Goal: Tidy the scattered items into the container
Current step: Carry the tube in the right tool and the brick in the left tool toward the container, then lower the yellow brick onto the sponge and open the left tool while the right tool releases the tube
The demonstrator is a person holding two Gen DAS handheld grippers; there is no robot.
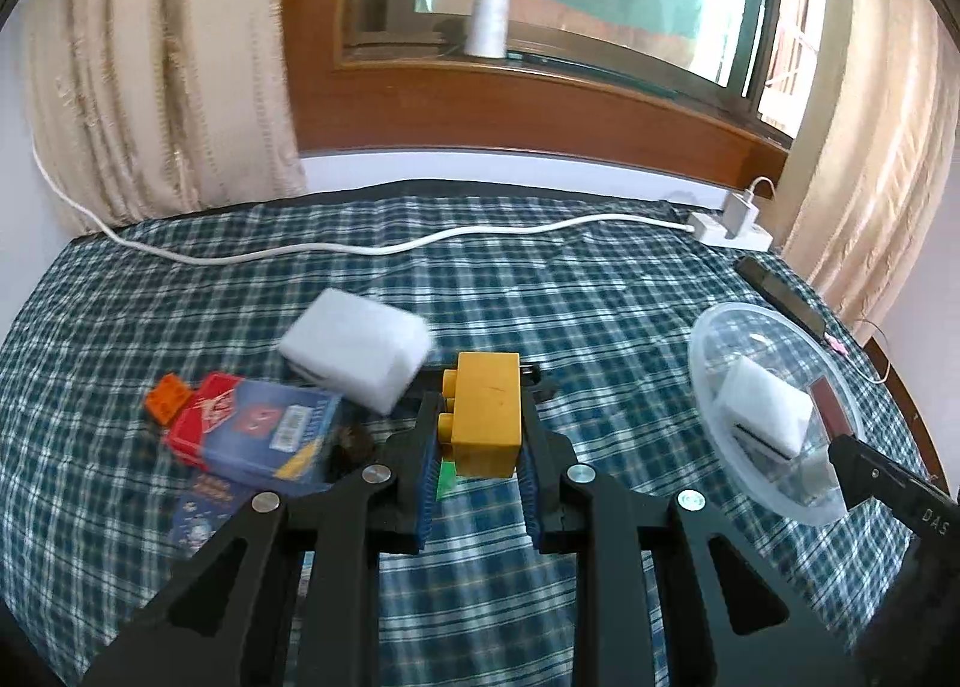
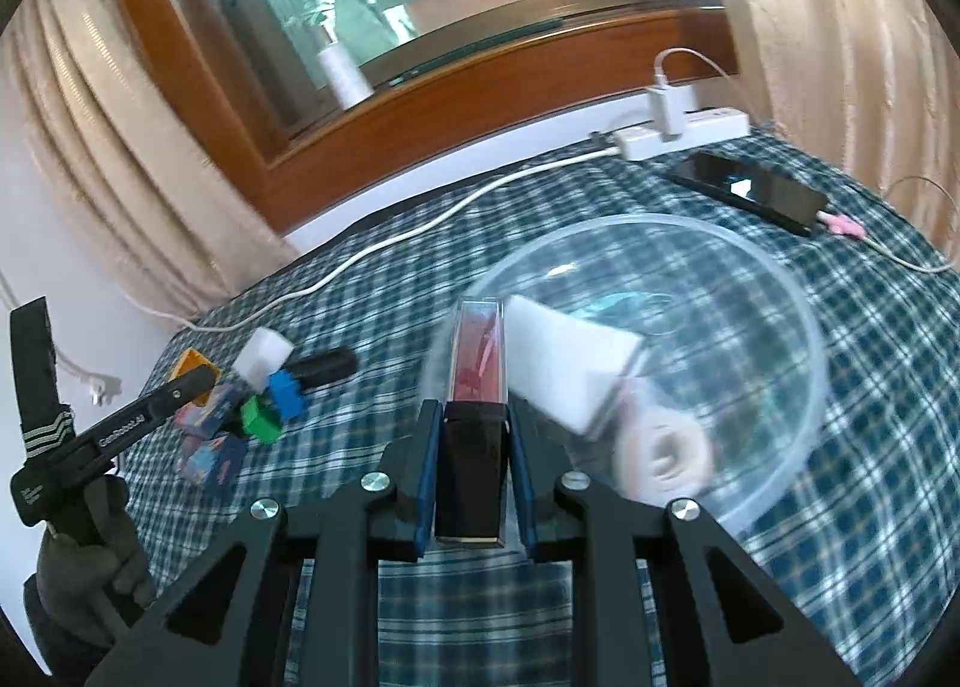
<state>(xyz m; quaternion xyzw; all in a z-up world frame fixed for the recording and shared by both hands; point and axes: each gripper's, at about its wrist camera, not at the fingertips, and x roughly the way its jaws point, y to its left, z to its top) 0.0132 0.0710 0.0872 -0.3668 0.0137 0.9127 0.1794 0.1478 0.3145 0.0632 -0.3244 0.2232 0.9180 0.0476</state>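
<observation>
My left gripper (image 1: 480, 393) is shut on a yellow toy block (image 1: 486, 417), held above the plaid bedcover. My right gripper (image 2: 474, 411) is shut on a red lip gloss tube (image 2: 477, 351) by its black cap, at the near rim of the clear plastic bowl (image 2: 804, 321). In the bowl lie a white sponge (image 2: 570, 369) and a white tape roll (image 2: 666, 453). The bowl (image 1: 699, 327) is to the right in the left wrist view, with the right gripper (image 1: 870, 477) at its edge. Another white sponge (image 1: 354, 357), a card box (image 1: 252, 429) and an orange brick (image 1: 168, 399) lie scattered at left.
A blue brick (image 2: 285, 393), a green brick (image 2: 261, 417) and a black object (image 2: 324, 366) lie left of the bowl. A phone (image 2: 756, 189), a power strip (image 2: 684, 132) and its white cable (image 1: 420, 243) run along the far side. Curtains and a window are behind.
</observation>
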